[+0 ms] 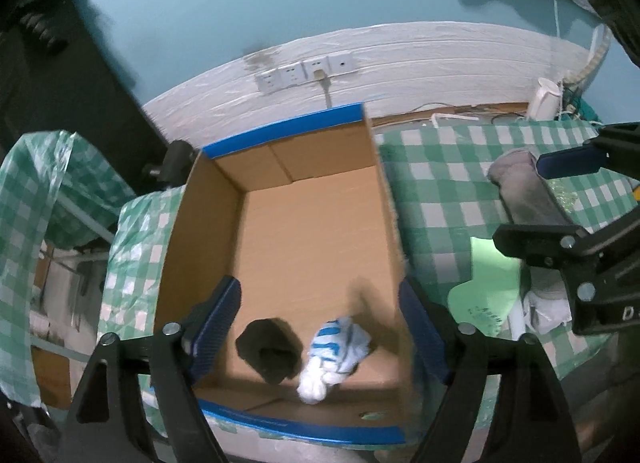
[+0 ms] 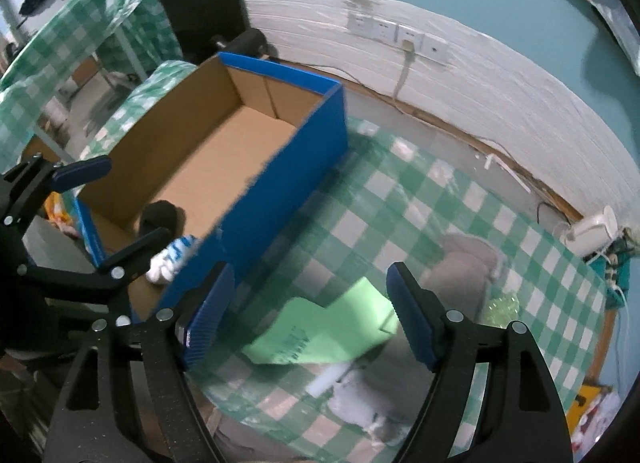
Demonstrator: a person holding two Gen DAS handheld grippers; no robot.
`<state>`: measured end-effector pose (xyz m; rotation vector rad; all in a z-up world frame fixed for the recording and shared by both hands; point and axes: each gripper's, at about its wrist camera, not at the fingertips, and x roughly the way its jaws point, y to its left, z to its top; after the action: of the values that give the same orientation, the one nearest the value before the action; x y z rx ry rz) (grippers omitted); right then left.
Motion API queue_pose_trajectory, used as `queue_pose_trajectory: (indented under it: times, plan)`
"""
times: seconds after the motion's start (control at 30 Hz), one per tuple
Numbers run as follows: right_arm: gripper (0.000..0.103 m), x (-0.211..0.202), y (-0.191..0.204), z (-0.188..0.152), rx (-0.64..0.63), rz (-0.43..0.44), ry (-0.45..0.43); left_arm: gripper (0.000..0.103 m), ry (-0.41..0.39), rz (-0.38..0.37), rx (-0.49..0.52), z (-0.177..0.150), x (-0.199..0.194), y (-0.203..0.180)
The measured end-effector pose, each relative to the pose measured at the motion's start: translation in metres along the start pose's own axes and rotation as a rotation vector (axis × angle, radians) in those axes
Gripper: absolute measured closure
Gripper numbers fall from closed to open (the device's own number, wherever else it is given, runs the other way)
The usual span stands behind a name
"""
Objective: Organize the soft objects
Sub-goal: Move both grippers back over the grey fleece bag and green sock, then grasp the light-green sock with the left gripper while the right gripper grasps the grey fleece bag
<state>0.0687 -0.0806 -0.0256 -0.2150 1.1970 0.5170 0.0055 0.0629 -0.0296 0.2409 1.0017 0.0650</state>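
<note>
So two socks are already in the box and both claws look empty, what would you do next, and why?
Probably lower the right gripper toward the grey cloth on the checked tablecloth and close on it. Both grippers are open and hold nothing. The cardboard box already holds the black sock and the blue-striped white sock, while the grey cloth lies outside, just ahead of the right fingers.

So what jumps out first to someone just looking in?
The big blue-edged cardboard box on the checked tablecloth, with a black sock and a blue-striped white sock at its near end. Right of it lie a green paper and grey cloth.
</note>
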Motion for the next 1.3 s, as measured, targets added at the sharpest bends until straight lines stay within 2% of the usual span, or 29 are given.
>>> queue_pose_trajectory:
  times: [0.3,0.77,1.0,1.3]
  plan:
    - [0.023,-0.003,-0.05,-0.021,0.115,-0.044,0.012,0.018,-0.015,-0.025,0.09,0.009,-0.002,-0.041]
    - [0.023,0.0,-0.117,-0.055,0.265,-0.08,0.041,0.018,0.031,-0.072,0.2,0.015,0.018,-0.103]
    - [0.023,0.014,-0.144,-0.074,0.353,-0.062,0.079,0.018,0.077,-0.081,0.233,0.016,0.036,-0.125]
    - [0.023,0.042,-0.162,-0.089,0.438,0.011,0.148,0.018,0.129,-0.097,0.254,0.014,0.057,-0.143]
